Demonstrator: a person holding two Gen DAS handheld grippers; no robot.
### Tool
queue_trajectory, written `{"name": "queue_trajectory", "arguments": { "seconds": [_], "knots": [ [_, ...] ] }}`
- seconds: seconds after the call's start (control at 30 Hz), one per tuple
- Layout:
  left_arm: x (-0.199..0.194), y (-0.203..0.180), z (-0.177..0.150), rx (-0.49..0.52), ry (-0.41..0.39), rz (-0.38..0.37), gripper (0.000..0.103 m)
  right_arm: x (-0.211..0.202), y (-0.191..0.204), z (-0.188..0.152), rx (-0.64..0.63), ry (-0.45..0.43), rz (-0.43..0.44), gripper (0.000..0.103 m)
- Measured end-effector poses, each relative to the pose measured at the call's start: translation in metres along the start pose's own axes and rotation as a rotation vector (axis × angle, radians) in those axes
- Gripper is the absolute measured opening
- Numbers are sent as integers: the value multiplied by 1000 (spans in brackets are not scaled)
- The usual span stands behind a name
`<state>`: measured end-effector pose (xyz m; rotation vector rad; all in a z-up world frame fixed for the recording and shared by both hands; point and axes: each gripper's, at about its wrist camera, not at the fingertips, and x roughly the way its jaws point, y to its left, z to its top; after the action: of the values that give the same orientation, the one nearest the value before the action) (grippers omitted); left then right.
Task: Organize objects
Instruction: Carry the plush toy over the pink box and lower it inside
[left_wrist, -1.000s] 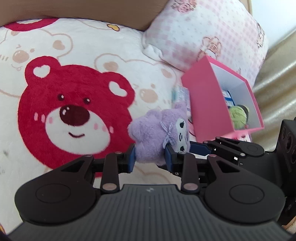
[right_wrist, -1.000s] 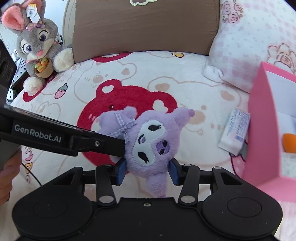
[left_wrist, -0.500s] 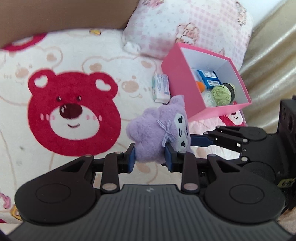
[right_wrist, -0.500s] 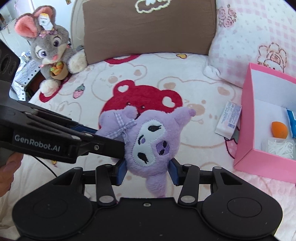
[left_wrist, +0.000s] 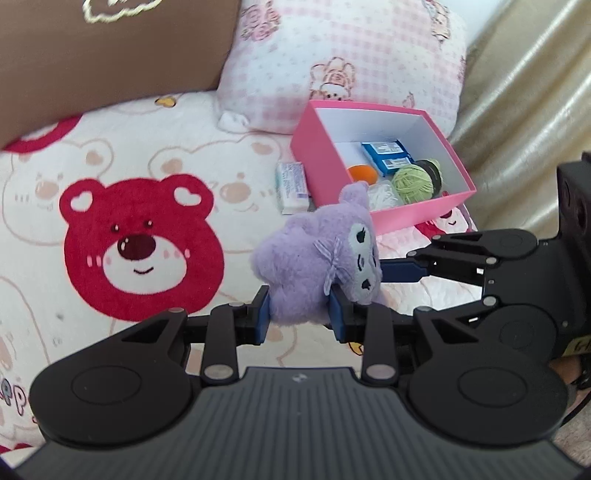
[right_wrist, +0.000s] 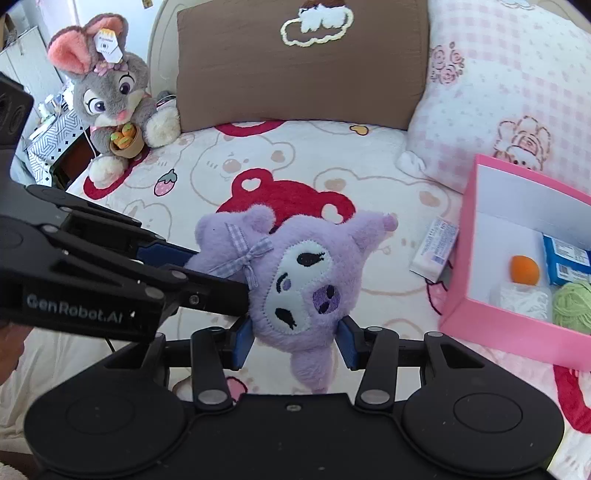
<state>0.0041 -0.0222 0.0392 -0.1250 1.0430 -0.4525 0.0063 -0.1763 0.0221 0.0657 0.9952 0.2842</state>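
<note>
From the left wrist view, the left gripper (left_wrist: 300, 314) pinches the back of the purple plush toy (left_wrist: 310, 266), held clear above the bear-print blanket (left_wrist: 110, 155); the right gripper (left_wrist: 402, 271) reaches in from the right. Beyond sits the open pink box (left_wrist: 321, 162) — green yarn ball (left_wrist: 412, 182) inside, probably a tissue pack (left_wrist: 291, 182) just beside it.

From the right wrist view, the right gripper (right_wrist: 295, 341) clamps the plush toy (right_wrist: 295, 273) at its lower face, the left gripper (right_wrist: 207, 280) gripping its bowed side. A grey rabbit plush (right_wrist: 110, 99) sits far left.
</note>
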Motion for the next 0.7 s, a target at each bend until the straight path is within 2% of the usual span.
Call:
{"name": "queue_trajectory", "arguments": {
  "seconds": [0.37, 0.7],
  "knots": [
    [2, -42, 11, 67, -2, -6, 30, -28, -17, -11, 5, -33, -58, 52],
    [14, -81, 40, 115, -35, -18, 30, -50, -45, -3, -11, -77, -151, 52]
  ]
}}
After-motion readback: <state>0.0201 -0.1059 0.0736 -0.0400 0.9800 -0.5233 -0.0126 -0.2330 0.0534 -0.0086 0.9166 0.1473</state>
